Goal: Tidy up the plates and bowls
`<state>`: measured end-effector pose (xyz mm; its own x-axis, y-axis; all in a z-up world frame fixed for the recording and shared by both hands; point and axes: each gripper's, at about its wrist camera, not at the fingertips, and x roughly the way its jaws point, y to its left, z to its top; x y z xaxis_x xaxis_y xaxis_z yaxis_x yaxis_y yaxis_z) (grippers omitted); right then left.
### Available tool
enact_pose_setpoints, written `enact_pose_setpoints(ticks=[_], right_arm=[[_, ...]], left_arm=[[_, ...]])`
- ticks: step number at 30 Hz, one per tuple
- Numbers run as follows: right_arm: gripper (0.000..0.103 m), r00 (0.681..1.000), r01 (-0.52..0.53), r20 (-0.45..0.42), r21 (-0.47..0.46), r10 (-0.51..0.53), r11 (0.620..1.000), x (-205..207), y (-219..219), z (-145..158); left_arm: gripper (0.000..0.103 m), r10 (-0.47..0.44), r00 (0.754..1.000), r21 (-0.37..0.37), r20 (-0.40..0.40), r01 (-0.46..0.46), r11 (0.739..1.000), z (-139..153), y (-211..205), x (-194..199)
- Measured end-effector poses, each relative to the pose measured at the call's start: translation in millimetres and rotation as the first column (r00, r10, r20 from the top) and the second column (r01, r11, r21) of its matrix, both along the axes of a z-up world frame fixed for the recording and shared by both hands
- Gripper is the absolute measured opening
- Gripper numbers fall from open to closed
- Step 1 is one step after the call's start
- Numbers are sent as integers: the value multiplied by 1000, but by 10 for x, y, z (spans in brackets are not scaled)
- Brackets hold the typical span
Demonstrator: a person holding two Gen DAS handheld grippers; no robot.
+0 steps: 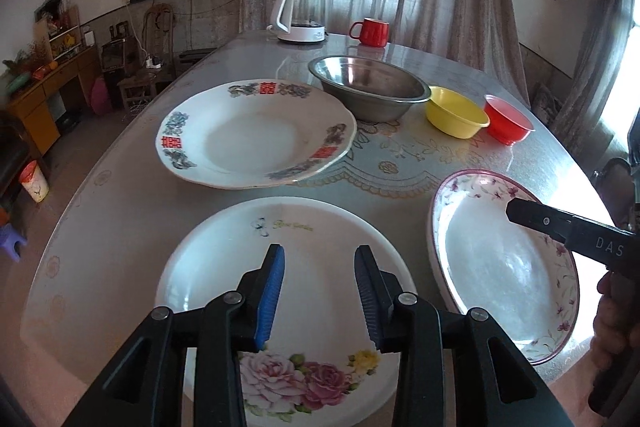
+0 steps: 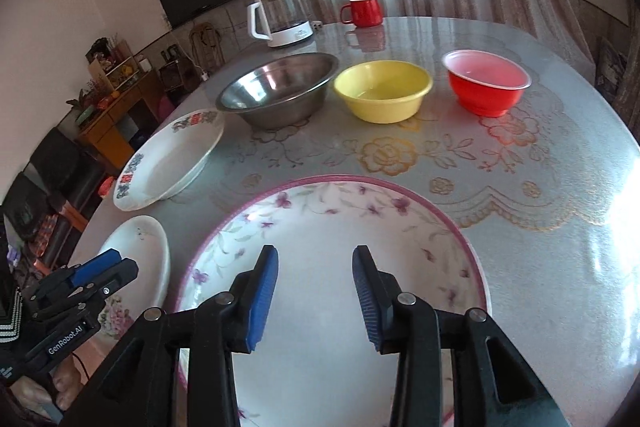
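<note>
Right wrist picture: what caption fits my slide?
Open right claw above a flowered plate; three bowls wait behind.

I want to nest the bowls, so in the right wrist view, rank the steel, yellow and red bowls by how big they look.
Largest to smallest:
1. steel bowl
2. yellow bowl
3. red bowl
All three sit in one row at similar distance. Yellow and red look close in width, so that pair is less sure.

I count three plates: a white rose-printed plate (image 1: 280,259), a pink-rimmed floral plate (image 1: 500,259) and a white plate with red-and-blue rim motifs (image 1: 248,135). Three bowls: a stainless steel bowl (image 1: 368,87), a yellow plastic bowl (image 1: 456,113) and a red plastic bowl (image 1: 508,121). One red mug (image 1: 372,31), one white-based glass kettle (image 1: 300,15).
</note>
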<state>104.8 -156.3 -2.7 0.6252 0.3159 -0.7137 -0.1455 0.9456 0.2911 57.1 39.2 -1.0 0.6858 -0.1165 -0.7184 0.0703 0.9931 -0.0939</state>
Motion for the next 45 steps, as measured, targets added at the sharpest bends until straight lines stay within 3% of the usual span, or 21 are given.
enact_pose_setpoints(ticks=[11, 17, 21, 30, 35, 39, 41, 45], right_arm=[[40, 981, -177, -57, 92, 183, 980, 581, 718, -35], [46, 982, -138, -94, 222, 162, 965, 909, 734, -3], [48, 985, -110, -97, 277, 141, 955, 1111, 765, 28], [48, 969, -108, -177, 319, 171, 942, 1460, 985, -163], [48, 958, -119, -208, 344, 199, 932, 1602, 1134, -281], [48, 951, -139, -217, 341, 222, 930, 1680, 1262, -323], [48, 948, -150, -218, 339, 232, 929, 1706, 1317, -334], [49, 944, -174, -215, 319, 250, 932, 1752, 1428, -327]], left_arm=[[37, 189, 982, -28, 15, -189, 982, 37, 865, 335], [37, 244, 970, -76, -11, -244, 967, -11, 1301, 627], [45, 251, 967, -133, -32, -253, 958, -51, 1483, 813], [51, 164, 985, -157, -55, -171, 973, -128, 1527, 1396], [51, 69, 994, -193, -87, -85, 978, -180, 1498, 1706], [47, 15, 995, -198, -101, -35, 980, -222, 1439, 1863], [39, 1, 994, -185, -106, -21, 982, -241, 1385, 1924], [39, 0, 993, -184, -120, -22, 983, -314, 1370, 2048]])
